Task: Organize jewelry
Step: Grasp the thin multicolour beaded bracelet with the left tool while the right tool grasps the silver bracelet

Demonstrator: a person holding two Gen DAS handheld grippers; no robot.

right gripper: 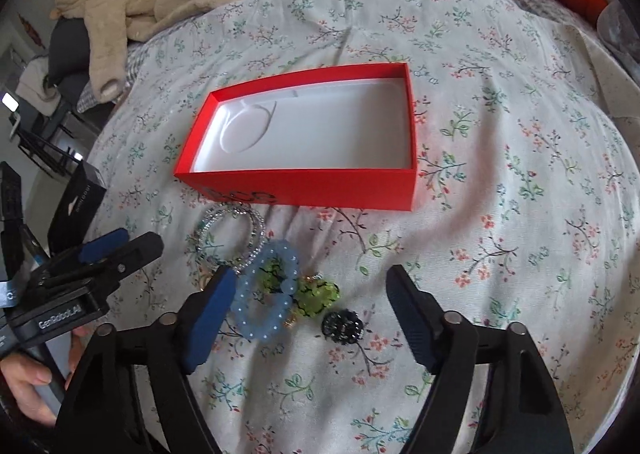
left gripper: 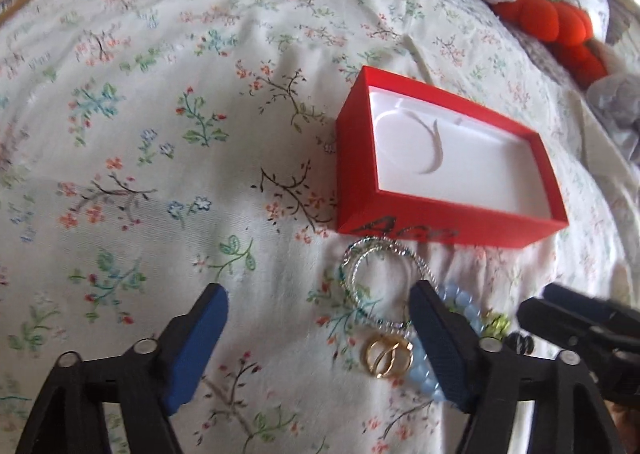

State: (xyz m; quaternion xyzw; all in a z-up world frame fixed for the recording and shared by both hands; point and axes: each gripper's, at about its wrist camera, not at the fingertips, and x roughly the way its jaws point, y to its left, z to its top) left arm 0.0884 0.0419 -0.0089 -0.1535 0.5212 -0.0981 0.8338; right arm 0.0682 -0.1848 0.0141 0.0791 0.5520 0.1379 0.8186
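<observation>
1. Jaws of the left gripper [left gripper: 320, 328] stand wide over the floral bedspread [left gripper: 160, 134], holding nothing; gold rings [left gripper: 390, 356] lie between its fingers.
2. Right gripper [right gripper: 312, 314] is spread wide too; blue bead bracelet [right gripper: 266, 290], green piece [right gripper: 316, 296] and black piece [right gripper: 343, 326] lie between its fingers.
3. Silver bangles [right gripper: 232, 238] rest just beyond, near the open red box [right gripper: 304, 186] with its white lining.

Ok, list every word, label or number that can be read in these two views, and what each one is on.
"GenRobot.AI": white print on the body of the left tool, in the right wrist view.
Black lettering on the near wall of the red box: partly cut off and blurred, not readable in either view.
Small print on a black part at the left edge: too small to read.
</observation>
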